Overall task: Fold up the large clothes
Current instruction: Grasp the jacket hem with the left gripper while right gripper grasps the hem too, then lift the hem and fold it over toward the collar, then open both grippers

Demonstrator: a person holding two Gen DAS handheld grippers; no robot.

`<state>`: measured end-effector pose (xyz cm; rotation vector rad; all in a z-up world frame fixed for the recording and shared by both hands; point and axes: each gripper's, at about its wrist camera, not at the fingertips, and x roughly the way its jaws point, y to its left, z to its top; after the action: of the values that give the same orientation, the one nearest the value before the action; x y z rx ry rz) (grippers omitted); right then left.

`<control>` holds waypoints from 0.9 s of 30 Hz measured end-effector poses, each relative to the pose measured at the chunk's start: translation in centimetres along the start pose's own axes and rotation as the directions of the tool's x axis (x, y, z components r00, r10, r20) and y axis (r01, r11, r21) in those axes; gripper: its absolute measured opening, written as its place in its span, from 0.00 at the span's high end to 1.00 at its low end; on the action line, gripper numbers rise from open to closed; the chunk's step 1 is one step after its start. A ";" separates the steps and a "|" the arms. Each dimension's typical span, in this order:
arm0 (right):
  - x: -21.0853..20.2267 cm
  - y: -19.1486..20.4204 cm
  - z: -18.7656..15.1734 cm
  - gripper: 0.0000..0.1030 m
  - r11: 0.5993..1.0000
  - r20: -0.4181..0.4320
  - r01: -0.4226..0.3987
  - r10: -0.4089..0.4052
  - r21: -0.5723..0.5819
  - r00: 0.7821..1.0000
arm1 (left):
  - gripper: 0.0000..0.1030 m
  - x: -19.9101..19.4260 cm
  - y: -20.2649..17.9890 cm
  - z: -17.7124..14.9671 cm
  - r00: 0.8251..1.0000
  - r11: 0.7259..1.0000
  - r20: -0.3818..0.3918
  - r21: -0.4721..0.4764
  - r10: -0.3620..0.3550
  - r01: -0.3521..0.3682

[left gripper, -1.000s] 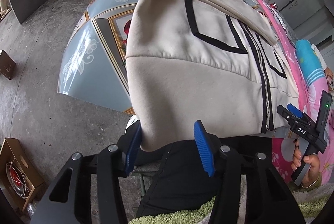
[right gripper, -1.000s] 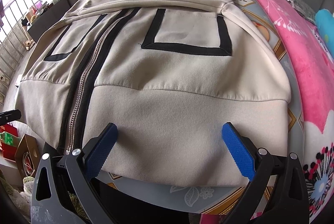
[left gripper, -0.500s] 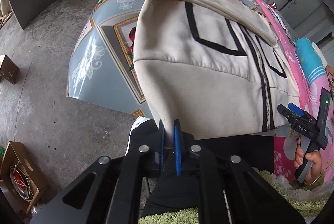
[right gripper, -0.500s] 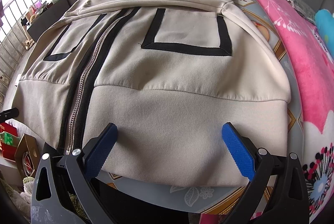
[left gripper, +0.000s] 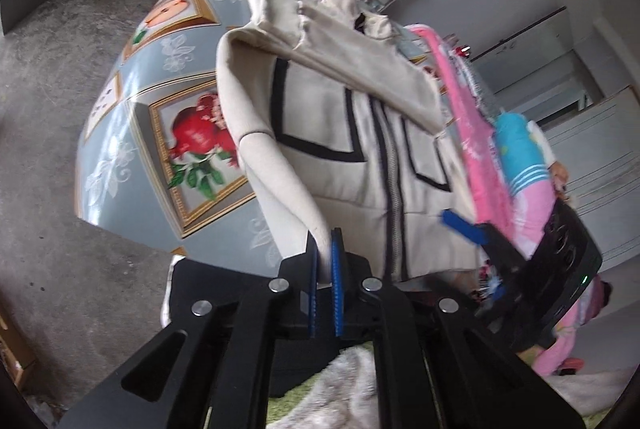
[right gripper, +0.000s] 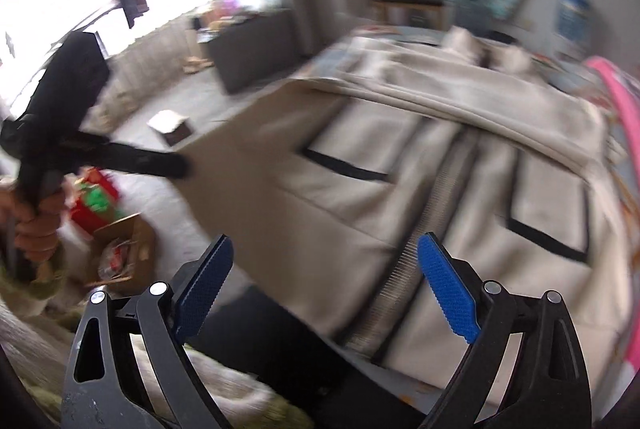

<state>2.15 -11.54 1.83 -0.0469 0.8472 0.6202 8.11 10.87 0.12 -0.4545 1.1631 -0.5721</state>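
**Left claw pinches the jacket corner; right claw swings away, wide**

Left claw (left gripper: 325, 271) is now closed tight on the bottom-left corner of the cream jacket (left gripper: 332, 133); 1 second ago its 2 blue pads stood apart on both sides of that hem, and half a second ago they had already come together on it. The corner now rises from the pads in a curved fold, lifted off the table (left gripper: 132, 165), while the rest of the jacket lies flat ahead of the claw, its zipper (left gripper: 394, 197) running away toward the collar. More of the pomegranate print on the table cover shows to the left of the claw than before, because the cloth was pulled up and inward.

Right claw (right gripper: 324, 285) has its pads wide apart and the jaws are closing a little; no cloth is pressed between them. Earlier this claw looked straight along the jacket, with the hem just in front of both pads. Now the view is turned and blurred: the zipper lies ahead near the right pad, the floor and a cardboard box (right gripper: 124, 253) appear to the left. Far to its left, the left hand (right gripper: 36, 225) holds the other claw, with the jacket corner at its tip.

A pink blanket (left gripper: 480, 165) lies beyond the jacket, to the right.
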 end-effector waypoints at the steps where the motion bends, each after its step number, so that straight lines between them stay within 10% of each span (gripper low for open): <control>1: 0.7 0.9 0.4 0.14 1.000 -0.002 -0.024 0.024 -0.020 1.000 | 0.95 0.0 -0.2 0.3 1.000 1.000 0.000 -0.003 -0.016 0.016; 5: 4.0 3.7 1.7 0.25 0.992 -0.036 -0.084 0.081 -0.095 0.996 | 0.94 -0.1 -0.5 1.1 0.997 0.997 0.007 -0.014 -0.071 0.072; 12: 6.4 3.7 1.0 0.94 0.997 -0.107 -0.010 0.001 -0.083 0.994 | 0.91 -0.5 0.6 1.4 0.997 0.996 -0.001 -0.042 -0.078 0.078; 17: 5.8 3.6 1.1 0.95 0.999 -0.086 -0.012 0.008 -0.044 0.996 | 0.54 -0.3 3.8 1.6 0.992 0.980 -0.010 -0.155 -0.126 0.122; 27: 7.3 4.2 1.2 0.95 0.999 -0.102 -0.010 0.004 -0.053 0.995 | 0.43 3.6 8.2 2.6 0.955 0.903 -0.115 -0.372 -0.274 0.214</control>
<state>4.39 -4.13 -1.76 -0.1252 0.9292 0.6515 13.09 15.00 -6.58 -0.8894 1.3865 -0.6255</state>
